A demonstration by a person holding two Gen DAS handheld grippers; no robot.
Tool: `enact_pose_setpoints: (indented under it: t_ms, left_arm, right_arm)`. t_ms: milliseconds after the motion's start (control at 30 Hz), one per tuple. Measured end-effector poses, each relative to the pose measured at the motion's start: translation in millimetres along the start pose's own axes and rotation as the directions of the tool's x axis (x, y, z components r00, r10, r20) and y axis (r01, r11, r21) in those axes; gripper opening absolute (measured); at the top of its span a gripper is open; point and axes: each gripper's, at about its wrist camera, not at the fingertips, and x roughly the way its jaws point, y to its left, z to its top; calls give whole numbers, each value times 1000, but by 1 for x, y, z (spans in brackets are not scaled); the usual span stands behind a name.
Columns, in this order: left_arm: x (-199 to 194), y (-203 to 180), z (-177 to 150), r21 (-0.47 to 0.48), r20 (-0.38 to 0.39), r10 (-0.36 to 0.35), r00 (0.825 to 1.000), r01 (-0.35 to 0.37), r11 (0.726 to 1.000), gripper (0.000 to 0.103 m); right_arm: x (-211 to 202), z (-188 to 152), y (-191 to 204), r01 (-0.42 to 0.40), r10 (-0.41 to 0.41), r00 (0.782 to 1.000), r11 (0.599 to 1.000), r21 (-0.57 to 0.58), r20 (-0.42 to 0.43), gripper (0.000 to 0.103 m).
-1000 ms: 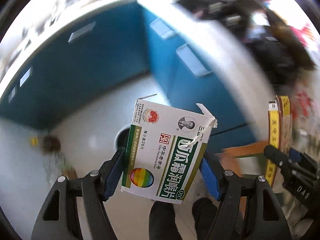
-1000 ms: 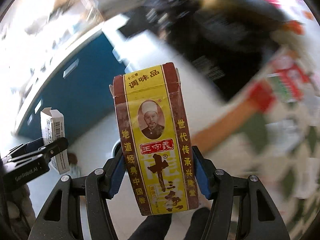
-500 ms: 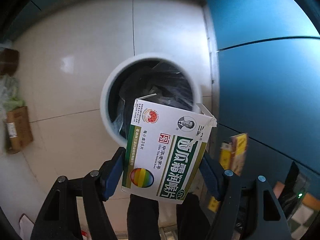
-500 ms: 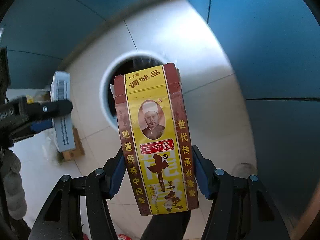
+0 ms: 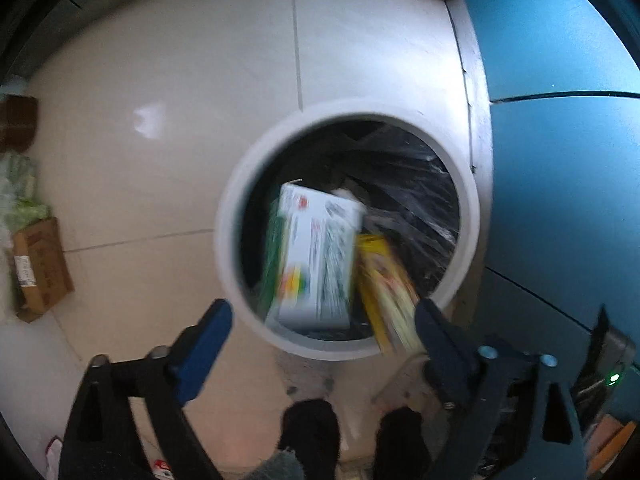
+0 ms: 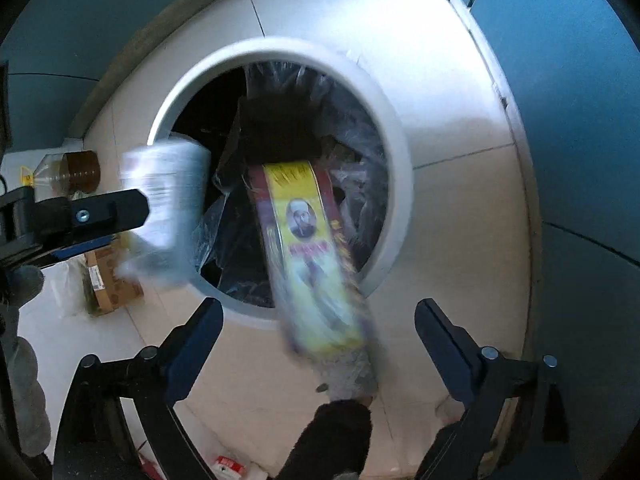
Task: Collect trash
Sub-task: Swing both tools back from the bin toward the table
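Note:
A round white trash bin [image 5: 236,216] with a black liner stands on the floor below both grippers; it also shows in the right wrist view [image 6: 396,152]. My left gripper [image 5: 324,344] is open and empty above its near rim. The white-and-green medicine box [image 5: 316,256] falls, blurred, into the bin; it shows blurred at the left in the right wrist view [image 6: 164,208]. My right gripper [image 6: 318,336] is open and empty. The yellow-and-brown spice box [image 6: 312,256] falls toward the bin, also seen in the left wrist view [image 5: 384,288].
Blue cabinet fronts [image 5: 560,160] stand right of the bin. A brown cardboard box [image 5: 40,264] and a plastic bottle [image 6: 68,170] lie on the white tile floor to the left. The person's dark shoes [image 5: 312,436] are at the bottom.
Both grippers have opened and let go of their boxes. The medicine box and the spice box are dropping into the bin. The views moved closer over the bin.

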Motion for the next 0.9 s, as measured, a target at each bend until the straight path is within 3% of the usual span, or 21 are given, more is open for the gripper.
enact_pose_setpoints:
  t_ms: [133, 267, 367, 633, 900]
  left_arm:
    - [-25, 2, -17, 22, 108, 111, 988, -114, 993, 96]
    - [-49, 0, -38, 26, 259, 202, 945, -216, 976, 96]
    - [-63, 4, -53, 15, 300, 256, 919, -273, 962, 96]
    - [-103, 8, -93, -46, 318, 265, 910, -264, 963, 96]
    - [-187, -5, -144, -42, 347, 264, 900, -266, 963, 96]
  right_arm:
    - [-23, -9, 9, 41, -41, 997, 999, 1, 62, 103]
    - [-52, -15, 9, 105, -105, 984, 994, 4, 147, 103]
    - [-71, -22, 12, 144, -144, 971, 989, 16, 189, 103]
    - [-126, -50, 29, 152, -155, 957, 988, 31, 245, 103]
    - [-214, -96, 53, 158, -155, 946, 987, 11, 284, 103]
